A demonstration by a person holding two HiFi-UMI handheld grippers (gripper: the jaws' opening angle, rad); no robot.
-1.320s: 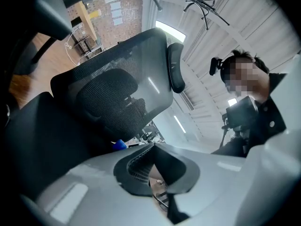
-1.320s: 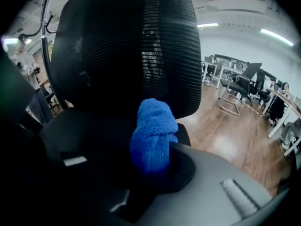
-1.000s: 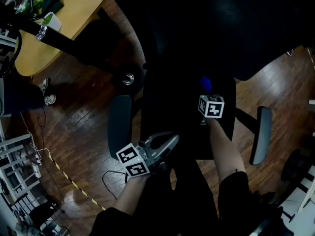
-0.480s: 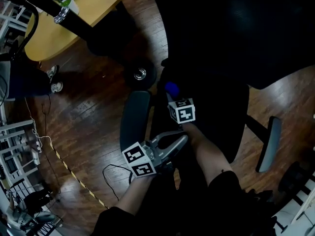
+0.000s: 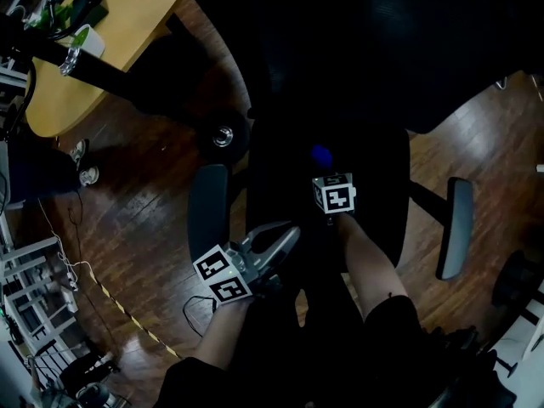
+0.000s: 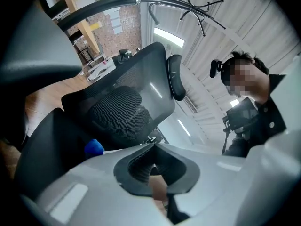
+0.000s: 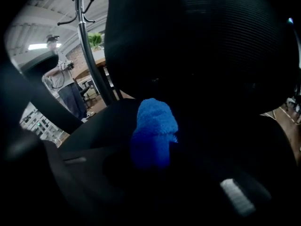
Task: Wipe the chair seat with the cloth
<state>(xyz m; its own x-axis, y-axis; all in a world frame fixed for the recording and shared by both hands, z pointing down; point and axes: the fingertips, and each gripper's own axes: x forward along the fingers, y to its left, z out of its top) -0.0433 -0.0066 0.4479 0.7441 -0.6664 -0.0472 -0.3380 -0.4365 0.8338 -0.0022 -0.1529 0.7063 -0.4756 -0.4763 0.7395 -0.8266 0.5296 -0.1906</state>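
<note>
A: Surface, room?
B: Glossy dark-brown wood plank floor (image 5: 136, 219). Pale wooden tabletop with a rounded edge (image 5: 127, 24) at upper left in the head view. Black metal coat stand (image 7: 88, 41) beyond the chair.
A: Chair build?
B: Black office chair. Matte black padded seat (image 5: 280, 177), ribbed black mesh backrest (image 6: 120, 109), grey oblong armrest pad (image 5: 207, 206) on the person's left, and its twin on the right.
A: Cloth?
B: Fuzzy bright-blue cloth (image 5: 320, 154), bunched into a lump. It's mid-seat, on the backrest side of the right gripper (image 5: 324, 167). Those jaws are clamped on it, and the lump pokes out past the tips. Too dark to tell if it touches the seat.
A: Other tool?
B: Left gripper (image 5: 287, 236): smooth grey plastic jaws closed together, nothing between them. It sits at the seat's front edge, near that left armrest pad and apart from the cloth.
</note>
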